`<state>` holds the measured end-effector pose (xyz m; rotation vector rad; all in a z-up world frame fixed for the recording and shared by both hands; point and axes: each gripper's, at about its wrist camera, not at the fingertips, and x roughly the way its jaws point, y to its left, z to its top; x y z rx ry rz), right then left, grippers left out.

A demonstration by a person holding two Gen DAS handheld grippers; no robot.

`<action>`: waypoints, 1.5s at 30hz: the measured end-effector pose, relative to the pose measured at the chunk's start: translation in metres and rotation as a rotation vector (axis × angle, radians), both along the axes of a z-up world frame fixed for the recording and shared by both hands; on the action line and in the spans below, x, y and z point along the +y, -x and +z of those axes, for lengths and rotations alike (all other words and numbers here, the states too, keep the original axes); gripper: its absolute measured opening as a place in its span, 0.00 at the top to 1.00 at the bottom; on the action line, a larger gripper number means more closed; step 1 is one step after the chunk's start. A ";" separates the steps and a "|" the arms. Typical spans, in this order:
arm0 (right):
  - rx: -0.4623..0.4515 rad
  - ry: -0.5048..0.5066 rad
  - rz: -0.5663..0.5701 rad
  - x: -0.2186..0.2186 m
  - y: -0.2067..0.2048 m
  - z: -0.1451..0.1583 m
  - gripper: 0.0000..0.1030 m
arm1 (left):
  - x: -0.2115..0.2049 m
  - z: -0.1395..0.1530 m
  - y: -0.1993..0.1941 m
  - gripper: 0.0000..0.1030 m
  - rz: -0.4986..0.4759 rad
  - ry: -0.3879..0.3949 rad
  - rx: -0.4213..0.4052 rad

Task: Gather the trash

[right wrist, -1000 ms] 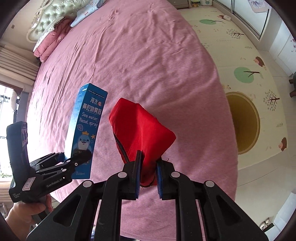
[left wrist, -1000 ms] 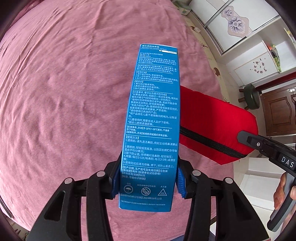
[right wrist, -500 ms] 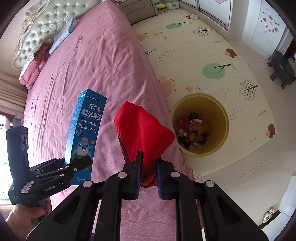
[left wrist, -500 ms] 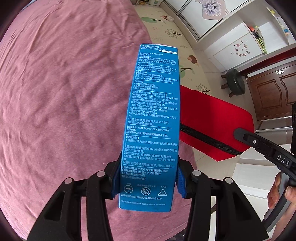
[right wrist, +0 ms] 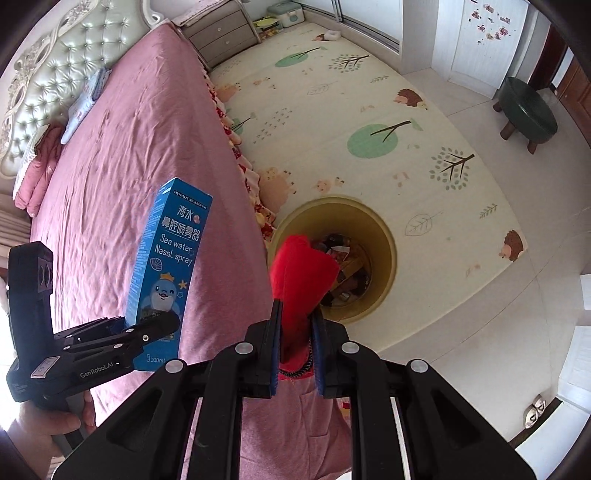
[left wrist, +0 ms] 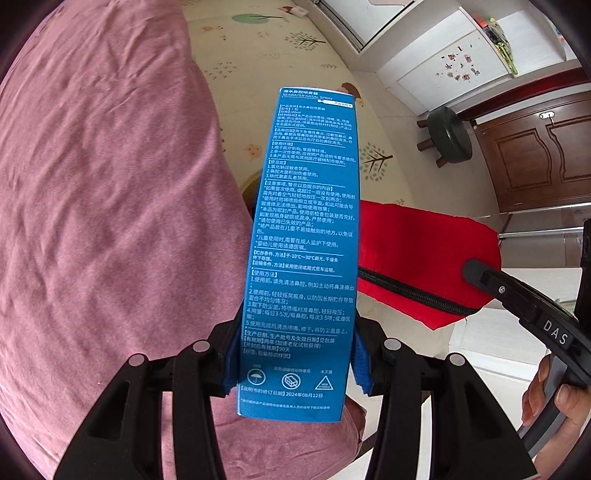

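My left gripper is shut on a tall blue nasal spray box and holds it upright in the air over the bed's edge; the box also shows in the right wrist view. My right gripper is shut on a red zippered pouch, which also shows in the left wrist view. A yellow trash bin with several scraps inside stands on the floor beside the bed, just beyond and below the pouch.
A bed with a pink sheet fills the left. A patterned play mat covers the floor. A dark green stool stands at the far right, near a brown door. A grey nightstand stands by the headboard.
Both grippers have swung with their loads from over the bed toward its edge. The yellow bin has come into view and now lies just beyond the pouch.
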<state>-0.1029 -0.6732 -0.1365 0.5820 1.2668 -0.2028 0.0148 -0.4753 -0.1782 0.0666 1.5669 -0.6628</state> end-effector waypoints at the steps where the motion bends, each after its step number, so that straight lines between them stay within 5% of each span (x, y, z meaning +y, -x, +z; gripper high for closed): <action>1: 0.005 0.001 -0.007 -0.005 0.000 -0.003 0.86 | -0.006 -0.003 -0.001 0.54 -0.007 -0.002 0.004; 14: 0.057 0.031 -0.042 -0.037 -0.027 -0.033 0.86 | -0.080 -0.032 -0.018 0.53 -0.125 -0.007 0.038; 15: 0.058 0.047 -0.049 -0.038 -0.028 -0.033 0.81 | -0.084 -0.032 -0.020 0.50 -0.141 -0.006 0.034; 16: 0.058 0.057 -0.059 -0.040 -0.029 -0.032 0.77 | -0.088 -0.031 -0.022 0.27 -0.155 -0.015 0.027; 17: 0.058 0.056 -0.074 -0.044 -0.031 -0.033 0.63 | -0.092 -0.029 -0.025 0.12 -0.168 -0.026 0.008; 35: 0.055 -0.014 -0.041 -0.016 -0.045 -0.022 0.58 | -0.068 -0.021 -0.037 0.12 -0.161 -0.038 -0.009; 45: 0.041 -0.015 0.068 0.055 -0.054 0.001 0.58 | 0.012 0.009 -0.037 0.12 -0.051 -0.051 -0.041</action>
